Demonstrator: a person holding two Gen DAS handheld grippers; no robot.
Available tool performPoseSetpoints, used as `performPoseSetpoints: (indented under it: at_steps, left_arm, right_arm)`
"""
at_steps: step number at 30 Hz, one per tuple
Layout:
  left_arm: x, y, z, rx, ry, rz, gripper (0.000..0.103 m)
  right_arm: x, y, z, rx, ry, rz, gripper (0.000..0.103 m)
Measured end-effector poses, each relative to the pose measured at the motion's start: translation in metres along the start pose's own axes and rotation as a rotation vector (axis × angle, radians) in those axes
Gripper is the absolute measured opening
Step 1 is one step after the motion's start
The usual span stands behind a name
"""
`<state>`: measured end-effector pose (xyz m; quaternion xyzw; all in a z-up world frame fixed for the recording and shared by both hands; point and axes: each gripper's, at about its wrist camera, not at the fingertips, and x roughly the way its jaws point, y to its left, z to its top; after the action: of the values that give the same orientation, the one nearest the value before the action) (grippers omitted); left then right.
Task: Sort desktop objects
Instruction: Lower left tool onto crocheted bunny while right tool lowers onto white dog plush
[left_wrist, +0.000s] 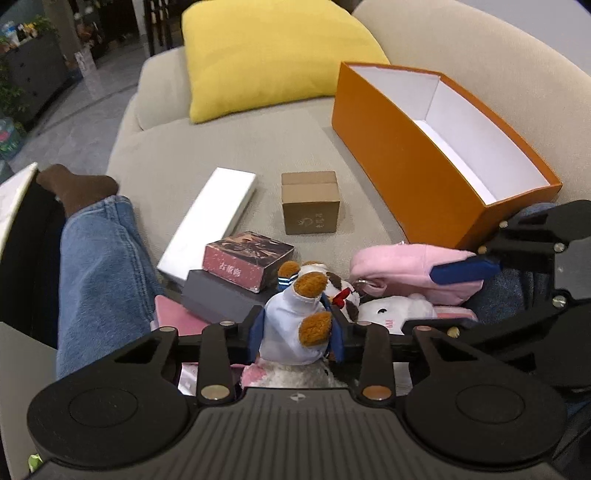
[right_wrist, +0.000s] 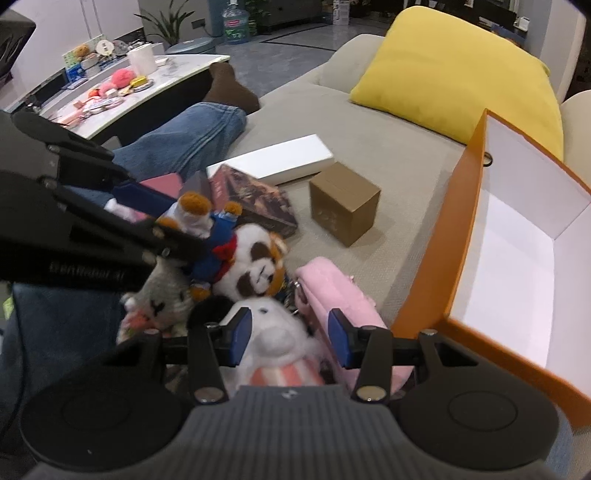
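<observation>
Now left hand-held gripper (left_wrist: 297, 326) clamps bear plush (left_wrist: 295, 325), pale blue shirt, brown paws; right hand-held gripper (right_wrist: 291, 338) squeezes white plush (right_wrist: 275, 332), pink-striped front.

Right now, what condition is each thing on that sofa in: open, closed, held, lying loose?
orange box: open, no lid, empty inside.
small brown carton: closed, upright, standing alone.
white flat box: closed, lying flat.
patterned red box: closed, resting on a dark box.
blue-shirted plush: clamped in the left gripper jaws.
white plush: between the right gripper jaws.
pink plush: lying loose.
</observation>
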<state>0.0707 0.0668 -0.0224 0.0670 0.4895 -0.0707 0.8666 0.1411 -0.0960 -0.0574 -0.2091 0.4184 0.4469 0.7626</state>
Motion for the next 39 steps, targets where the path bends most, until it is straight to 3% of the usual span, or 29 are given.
performPoseSetpoints:
  at_steps: [8, 11, 17, 25, 31, 36, 39]
  left_arm:
    - [-0.023, -0.001, -0.012, -0.106, -0.098, 0.01, 0.04]
    - [-0.021, -0.01, -0.011, -0.036, -0.071, 0.021, 0.043]
    - [-0.049, -0.005, -0.023, -0.063, -0.128, 0.031, 0.062]
    - [-0.024, -0.002, -0.062, -0.111, 0.05, 0.025, 0.062]
    - [-0.001, 0.001, -0.076, -0.183, 0.096, -0.019, 0.062]
    - [0.011, -0.008, -0.08, -0.156, 0.136, -0.035, 0.066]
    - [0.021, -0.015, -0.084, -0.138, 0.151, 0.0, 0.068]
  right_arm:
    - [-0.005, 0.012, -0.009, 0.013, -0.016, 0.023, 0.048]
    - [-0.006, 0.013, -0.012, 0.017, -0.013, 0.02, 0.048]
    - [-0.01, 0.016, -0.018, 0.0, 0.012, 0.045, 0.048]
    - [-0.003, 0.022, -0.024, -0.076, 0.063, 0.026, 0.049]
    - [0.0, 0.025, -0.024, -0.127, 0.076, 0.02, 0.055]
    - [0.006, 0.024, -0.025, -0.186, 0.105, 0.011, 0.056]
    - [0.009, 0.022, -0.023, -0.211, 0.119, 0.026, 0.056]
